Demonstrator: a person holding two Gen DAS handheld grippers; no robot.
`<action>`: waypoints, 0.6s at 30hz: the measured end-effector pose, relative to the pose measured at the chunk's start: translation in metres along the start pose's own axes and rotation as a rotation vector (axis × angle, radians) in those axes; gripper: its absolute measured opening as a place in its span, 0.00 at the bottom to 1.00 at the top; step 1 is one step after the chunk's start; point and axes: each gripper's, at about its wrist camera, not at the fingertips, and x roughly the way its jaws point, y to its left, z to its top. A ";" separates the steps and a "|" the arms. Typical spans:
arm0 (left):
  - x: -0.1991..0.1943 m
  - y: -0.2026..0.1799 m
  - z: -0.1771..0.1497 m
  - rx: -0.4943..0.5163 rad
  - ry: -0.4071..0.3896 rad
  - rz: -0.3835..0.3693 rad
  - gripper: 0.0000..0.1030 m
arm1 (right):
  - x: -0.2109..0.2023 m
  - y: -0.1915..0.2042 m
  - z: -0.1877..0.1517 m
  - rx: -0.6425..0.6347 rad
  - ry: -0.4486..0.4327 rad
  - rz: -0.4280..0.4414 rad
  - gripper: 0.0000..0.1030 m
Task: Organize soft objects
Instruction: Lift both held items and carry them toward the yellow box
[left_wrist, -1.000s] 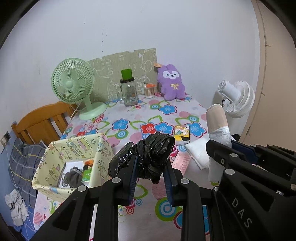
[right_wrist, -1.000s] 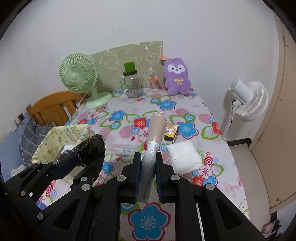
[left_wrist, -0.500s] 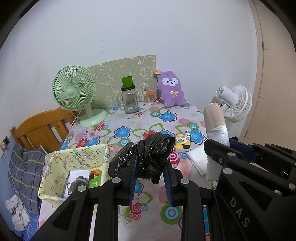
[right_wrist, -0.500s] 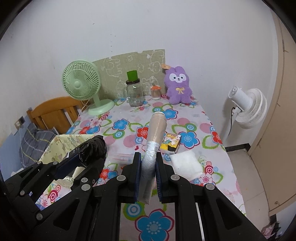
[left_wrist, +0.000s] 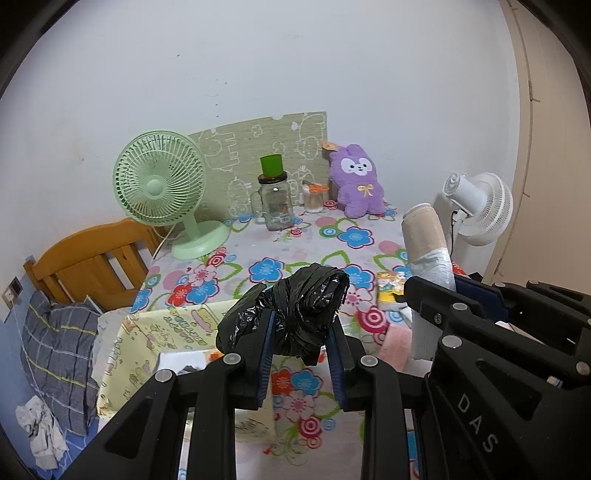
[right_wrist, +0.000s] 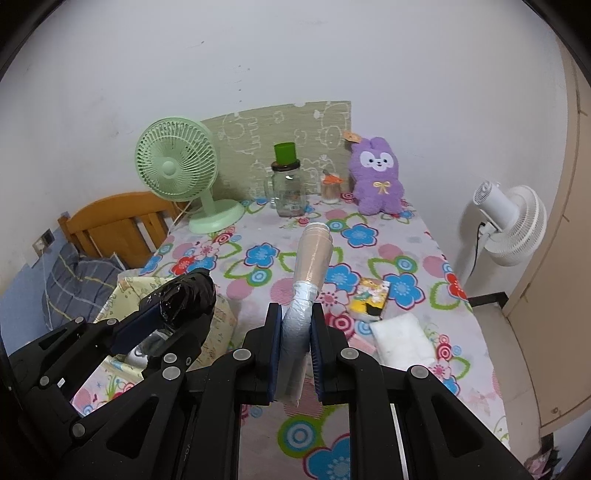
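My left gripper (left_wrist: 301, 326) is shut on a crumpled black plastic bag (left_wrist: 291, 310), held above the yellow patterned fabric box (left_wrist: 147, 332) at the table's left edge. The same bag (right_wrist: 184, 299) shows at lower left in the right wrist view. My right gripper (right_wrist: 295, 321) is shut on the white plastic tail of a sleeve of stacked beige paper cups (right_wrist: 314, 254), which sticks up and forward over the flowered tablecloth (right_wrist: 369, 236). That cup sleeve (left_wrist: 424, 236) rises at the right in the left wrist view. A purple plush rabbit (right_wrist: 376, 181) sits against the wall.
At the back stand a green desk fan (right_wrist: 177, 173), a glass jar with a green cup on top (right_wrist: 288, 184) and a small toothpick jar (right_wrist: 330, 188). A yellow card pack (right_wrist: 369, 297), a white folded cloth (right_wrist: 402, 339), a wooden chair (right_wrist: 118, 225) and a white floor fan (right_wrist: 513, 221) surround the table.
Both grippers have risen and drawn back from the table with their loads still held; the fabric box and table items sit lower and farther in both views.
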 end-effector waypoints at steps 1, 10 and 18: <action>0.001 0.004 0.000 -0.002 0.001 0.003 0.25 | 0.002 0.003 0.001 -0.004 0.001 0.002 0.17; 0.011 0.034 0.000 -0.009 0.018 0.023 0.25 | 0.022 0.031 0.010 -0.039 0.025 0.033 0.17; 0.021 0.063 -0.003 -0.018 0.033 0.044 0.25 | 0.042 0.057 0.019 -0.099 0.049 0.056 0.17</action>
